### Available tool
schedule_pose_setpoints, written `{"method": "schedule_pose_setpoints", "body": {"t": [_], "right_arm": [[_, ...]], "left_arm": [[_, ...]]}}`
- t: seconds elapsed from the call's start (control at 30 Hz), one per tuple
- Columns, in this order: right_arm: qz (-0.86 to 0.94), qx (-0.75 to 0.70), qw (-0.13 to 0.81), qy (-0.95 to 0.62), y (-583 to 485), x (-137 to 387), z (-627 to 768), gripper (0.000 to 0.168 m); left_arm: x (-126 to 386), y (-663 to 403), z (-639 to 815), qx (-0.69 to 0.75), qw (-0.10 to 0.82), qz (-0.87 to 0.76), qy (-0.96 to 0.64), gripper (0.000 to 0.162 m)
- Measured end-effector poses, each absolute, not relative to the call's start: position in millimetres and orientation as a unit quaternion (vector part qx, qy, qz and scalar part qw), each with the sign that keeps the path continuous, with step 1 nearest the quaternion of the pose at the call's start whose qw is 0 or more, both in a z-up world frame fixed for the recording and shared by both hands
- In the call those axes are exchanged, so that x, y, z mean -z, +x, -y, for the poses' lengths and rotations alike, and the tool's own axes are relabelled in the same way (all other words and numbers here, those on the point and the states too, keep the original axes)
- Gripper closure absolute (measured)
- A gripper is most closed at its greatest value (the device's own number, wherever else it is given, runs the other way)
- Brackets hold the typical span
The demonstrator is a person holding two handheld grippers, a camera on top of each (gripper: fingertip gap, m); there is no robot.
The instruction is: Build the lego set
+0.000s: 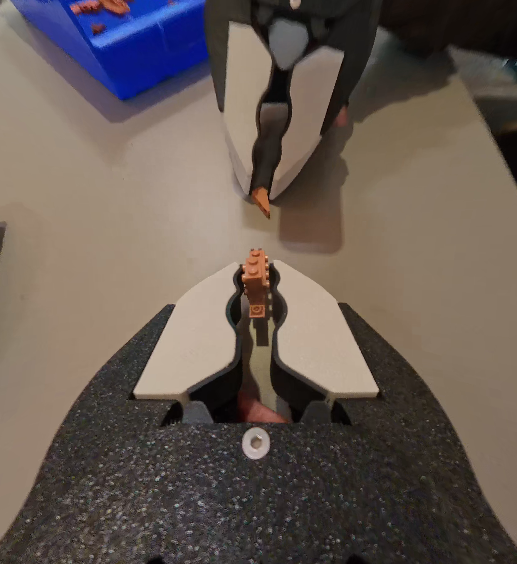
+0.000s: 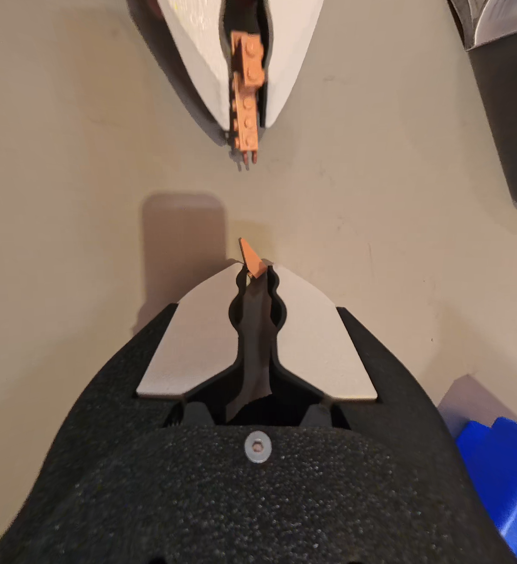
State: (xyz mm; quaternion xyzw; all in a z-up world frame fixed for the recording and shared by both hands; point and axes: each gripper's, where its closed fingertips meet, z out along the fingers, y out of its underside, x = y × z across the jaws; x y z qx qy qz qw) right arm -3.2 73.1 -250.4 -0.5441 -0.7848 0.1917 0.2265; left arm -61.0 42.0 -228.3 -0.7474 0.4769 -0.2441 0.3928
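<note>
Two grippers are seen tip to tip above a beige table (image 1: pixel 98 213). The left gripper (image 1: pixel 255 268) is clamped on one brown studded lego assembly (image 1: pixel 254 280), built from several stacked plates. The right gripper (image 2: pixel 255 268), at 12 o'clock in the left wrist view, is closed on one brown wedge-shaped lego piece (image 2: pixel 252 259). The two pieces are held apart. One blue bin (image 1: pixel 135 55) holding loose brown pieces is seen at 11 o'clock.

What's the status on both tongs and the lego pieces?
Left tongs shut on brown stud assembly. Right tongs shut on small brown wedge piece. Pieces tip to tip, still apart, above bare table. Nothing between; blue bin off aside.
</note>
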Motion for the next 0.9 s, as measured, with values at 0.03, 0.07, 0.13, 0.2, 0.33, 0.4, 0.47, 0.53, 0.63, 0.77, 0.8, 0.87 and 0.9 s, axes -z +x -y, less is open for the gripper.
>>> {"method": "schedule_pose_setpoints", "body": {"t": [0.03,0.07,0.13,0.2,0.33,0.4,0.47,0.53,0.63,0.77,0.8,0.87,0.9], "right_arm": [[0.786,-0.191,0.226,-0.543,-4.0,250.4,-73.0,0.156],[0.786,-0.190,0.226,-0.543,-5.1,250.3,-73.3,0.156],[0.784,-0.194,0.227,-0.544,-7.5,249.4,-72.7,0.156],[0.782,-0.201,0.228,-0.543,-10.1,247.6,-71.4,0.156],[0.773,-0.222,0.234,-0.546,-15.7,241.7,-70.8,0.156],[0.766,-0.234,0.238,-0.549,-18.2,238.0,-71.4,0.156],[0.755,-0.253,0.242,-0.554,-21.3,232.9,-71.5,0.156],[0.736,-0.285,0.243,-0.563,-25.1,225.5,-70.3,0.156],[0.686,-0.360,0.232,-0.588,-32.9,209.6,-66.5,0.156],[0.615,-0.436,0.185,-0.631,-40.9,199.2,-61.8,0.156],[0.603,-0.449,0.169,-0.637,-42.1,198.8,-58.6,0.156],[0.589,-0.465,0.139,-0.646,-43.5,199.9,-51.7,0.156],[0.585,-0.470,0.130,-0.648,-44.2,200.3,-49.0,0.156]], "left_arm": [[234.5,-61.8,-41.5,0.227,0.381,-0.486,-0.753,0.146],[241.1,-63.5,-41.5,0.207,0.369,-0.495,-0.759,0.146],[244.8,-64.2,-41.4,0.192,0.364,-0.501,-0.761,0.146],[244.8,-65.1,-40.7,0.193,0.363,-0.501,-0.761,0.146],[244.5,-66.8,-38.5,0.194,0.364,-0.505,-0.758,0.135],[243.7,-66.9,-36.6,0.198,0.364,-0.508,-0.755,0.127],[240.3,-66.5,-35.9,0.204,0.370,-0.508,-0.750,0.121],[232.7,-65.9,-37.4,0.206,0.388,-0.506,-0.742,0.119],[213.6,-61.9,-40.6,0.208,0.437,-0.504,-0.715,0.121],[197.6,-56.3,-44.6,0.185,0.498,-0.514,-0.673,0.128],[196.5,-54.9,-45.4,0.174,0.508,-0.519,-0.665,0.129],[195.7,-51.6,-45.8,0.147,0.525,-0.535,-0.645,0.130],[196.1,-50.1,-44.9,0.134,0.530,-0.545,-0.635,0.130]]}}
